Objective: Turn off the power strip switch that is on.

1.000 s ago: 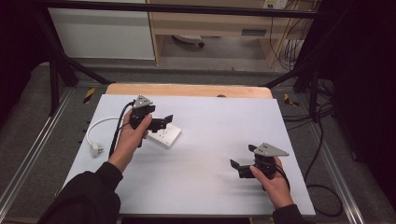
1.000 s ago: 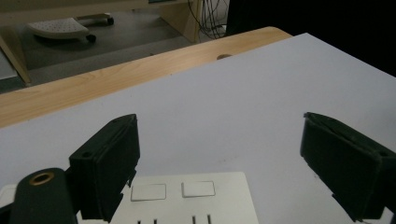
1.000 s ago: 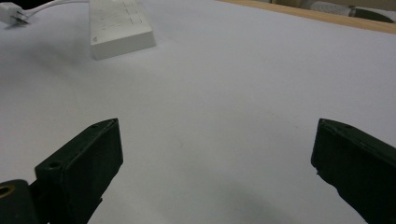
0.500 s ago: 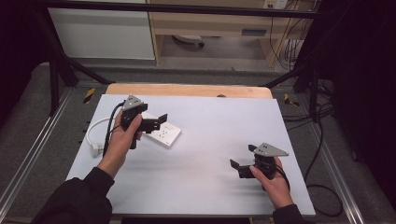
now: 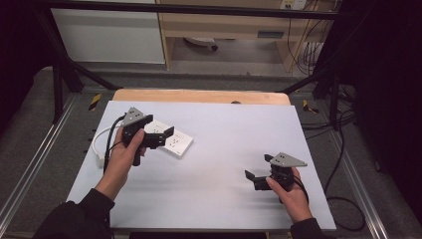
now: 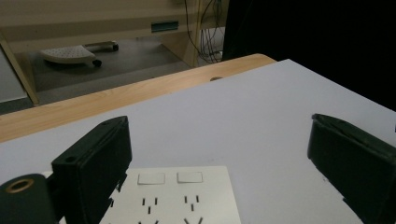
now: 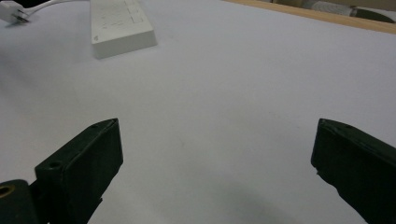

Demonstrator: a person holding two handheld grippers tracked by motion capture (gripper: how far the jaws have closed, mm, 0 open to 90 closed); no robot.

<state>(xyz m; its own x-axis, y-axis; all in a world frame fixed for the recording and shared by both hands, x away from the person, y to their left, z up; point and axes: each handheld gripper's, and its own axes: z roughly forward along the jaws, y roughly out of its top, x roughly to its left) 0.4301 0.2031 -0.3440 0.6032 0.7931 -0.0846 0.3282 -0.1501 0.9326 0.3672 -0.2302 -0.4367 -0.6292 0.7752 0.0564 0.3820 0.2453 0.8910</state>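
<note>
Since a second ago the left hand-held gripper (image 5: 160, 138) has drawn back toward the left of the frame and lifted slightly, its jaws spread wide over the near end of the white power strip (image 5: 171, 141). That single strip lies left of centre on the tabletop (image 5: 234, 129), ungrasped, its cord (image 5: 99, 139) looping to one plug (image 7: 11, 10) at the far left. At lower right, the right hand-held gripper (image 5: 256, 178) sits parked, jaws apart and empty. Work seems barely begun; whether the left jaws touch the strip is hard to tell.
</note>
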